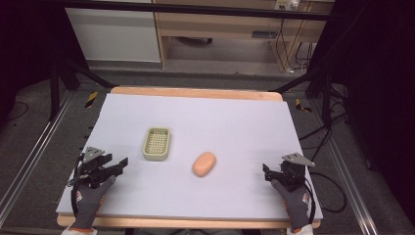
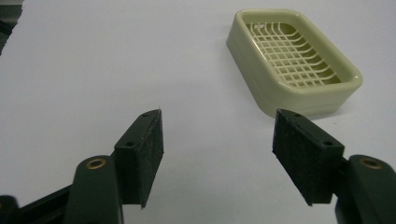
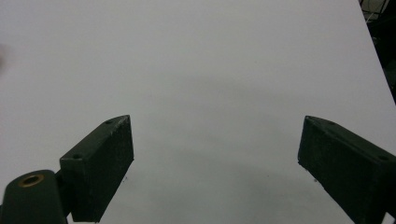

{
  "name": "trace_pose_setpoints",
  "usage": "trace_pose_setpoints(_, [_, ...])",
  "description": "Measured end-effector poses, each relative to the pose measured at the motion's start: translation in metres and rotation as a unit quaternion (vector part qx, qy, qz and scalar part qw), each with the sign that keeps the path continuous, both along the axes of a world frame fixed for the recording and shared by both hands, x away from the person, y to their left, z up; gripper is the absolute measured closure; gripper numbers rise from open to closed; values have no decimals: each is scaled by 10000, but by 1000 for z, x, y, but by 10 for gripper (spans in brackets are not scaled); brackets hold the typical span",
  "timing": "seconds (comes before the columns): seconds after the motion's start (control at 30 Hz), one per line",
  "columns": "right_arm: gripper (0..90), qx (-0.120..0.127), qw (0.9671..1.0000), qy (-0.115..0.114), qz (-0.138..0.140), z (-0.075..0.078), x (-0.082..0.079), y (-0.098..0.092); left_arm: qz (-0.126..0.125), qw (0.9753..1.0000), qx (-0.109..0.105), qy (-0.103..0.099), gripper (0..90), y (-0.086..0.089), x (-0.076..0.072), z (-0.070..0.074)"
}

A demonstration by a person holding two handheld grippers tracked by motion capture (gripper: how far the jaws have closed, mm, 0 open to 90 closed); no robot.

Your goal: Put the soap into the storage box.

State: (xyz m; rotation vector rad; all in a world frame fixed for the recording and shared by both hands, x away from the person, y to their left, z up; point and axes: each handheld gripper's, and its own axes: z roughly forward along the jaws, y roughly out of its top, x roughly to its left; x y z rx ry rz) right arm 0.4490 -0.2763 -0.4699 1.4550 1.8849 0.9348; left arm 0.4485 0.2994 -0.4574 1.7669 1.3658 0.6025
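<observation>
Left gripper [image 2: 217,140] spread, empty; soap dish [image 2: 294,58] seen at 1 o'clock; soap [image 1: 204,164] placed nearer the dish's right.

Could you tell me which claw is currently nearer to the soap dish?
Left. The left claw sits just left of the soap dish; the right claw is far across, beyond the orange soap.

Two things stand on the table [image 1: 235,122]: a dish [image 1: 157,143] left of centre and a soap [image 1: 204,164] just right of it, apart, with a passable gap between. The far half, the right side and the strip along the near edge lie bare. The left gripper [image 1: 122,163], jaws apart, faces the dish with nothing between them.
</observation>
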Motion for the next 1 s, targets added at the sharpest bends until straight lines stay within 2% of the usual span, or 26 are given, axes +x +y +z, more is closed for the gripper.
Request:
trace_pose_setpoints(0.2, [108,-117,9999,72,19,-1,-1,3,-39,9999,-72,-79,374,-3,-3,4])
trace_pose_setpoints(0.43, [107,-47,10000,57,-29,-1,-2,1,-187,9997,-33,-133,384,-12,-5,9])
trace_pose_setpoints(0.8, [105,-123,9999,35,-68,-1,-3,2,-336,9993,-92,-161,339,-28,-6,15])
trace_pose_setpoints(1.0, [102,-155,9998,28,-98,-1,-2,2,-509,9985,-71,-179,323,-37,-6,19])
